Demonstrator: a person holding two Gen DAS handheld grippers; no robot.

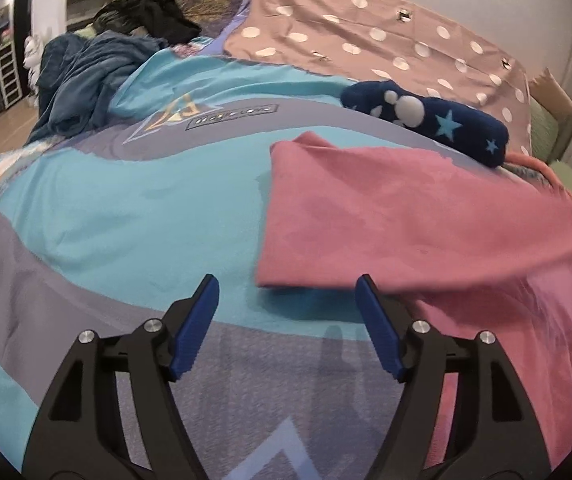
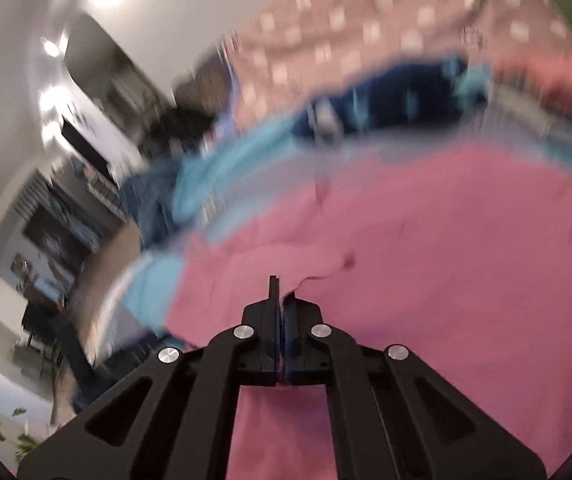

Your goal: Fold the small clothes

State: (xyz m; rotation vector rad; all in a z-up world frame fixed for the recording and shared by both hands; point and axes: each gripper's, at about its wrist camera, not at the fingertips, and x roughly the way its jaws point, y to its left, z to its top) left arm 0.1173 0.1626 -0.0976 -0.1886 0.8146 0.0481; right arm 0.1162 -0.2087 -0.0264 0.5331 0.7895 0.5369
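The left gripper (image 1: 288, 300) hangs over the bedspread (image 1: 125, 208), jaws apart and empty. Just right of it, the pink garment (image 1: 406, 216) lies toward the bed's right edge. The right gripper (image 2: 281, 292) is clamped on its hem.

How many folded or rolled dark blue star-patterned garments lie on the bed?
1. The dark blue star-patterned garment lies beyond the pink garment, touching its far edge, near the polka-dot sheet. Others may hide in the clothes heap.
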